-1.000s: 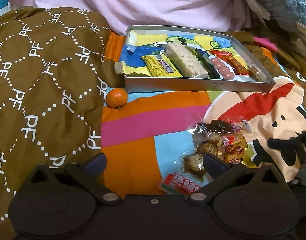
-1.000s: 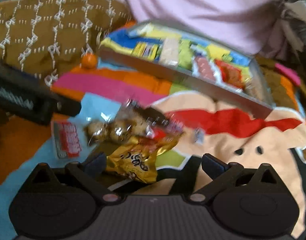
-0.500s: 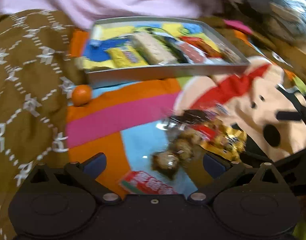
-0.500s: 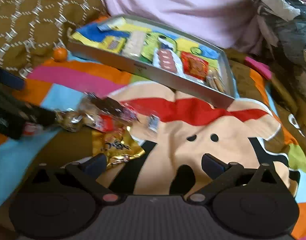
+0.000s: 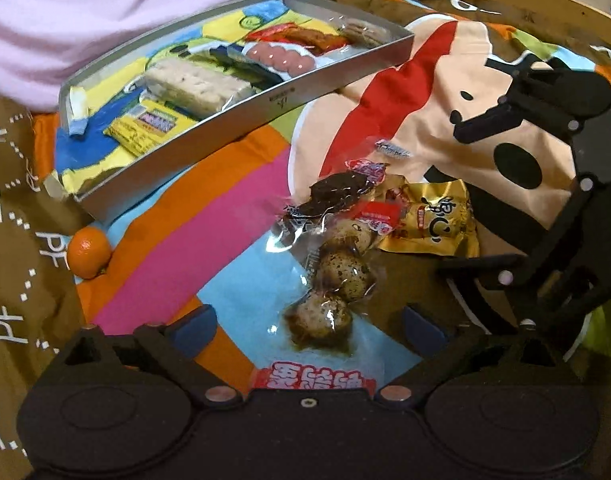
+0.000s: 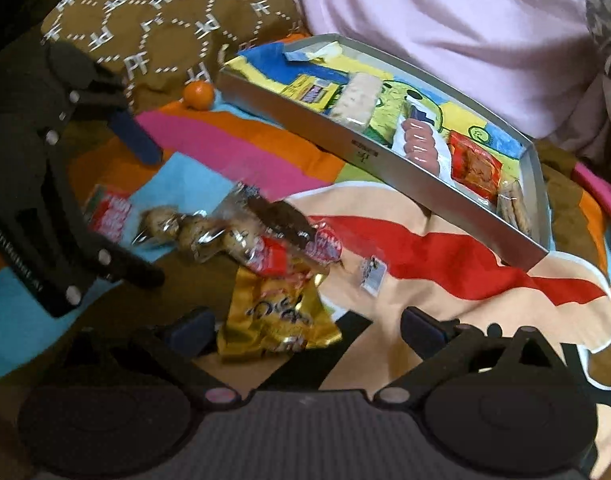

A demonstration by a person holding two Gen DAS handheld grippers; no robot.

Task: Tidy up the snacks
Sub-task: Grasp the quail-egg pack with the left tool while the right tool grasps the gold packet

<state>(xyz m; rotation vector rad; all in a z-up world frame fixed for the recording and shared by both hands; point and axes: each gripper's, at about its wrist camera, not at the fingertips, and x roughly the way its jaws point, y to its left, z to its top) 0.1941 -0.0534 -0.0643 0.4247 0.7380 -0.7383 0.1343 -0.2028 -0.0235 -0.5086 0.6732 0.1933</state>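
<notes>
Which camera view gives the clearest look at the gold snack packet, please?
The right wrist view: the gold snack packet lies close, unobstructed, between the open right claw's fingers. The left wrist view shows it farther off, partly tucked under a red wrapper.

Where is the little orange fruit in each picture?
Left wrist view: the orange fruit sits at the left edge, below the near corner of the silver tray.
Right wrist view: the orange fruit is upper left, just left of the tray's corner.
Shared landmark: the silver tray.
</notes>
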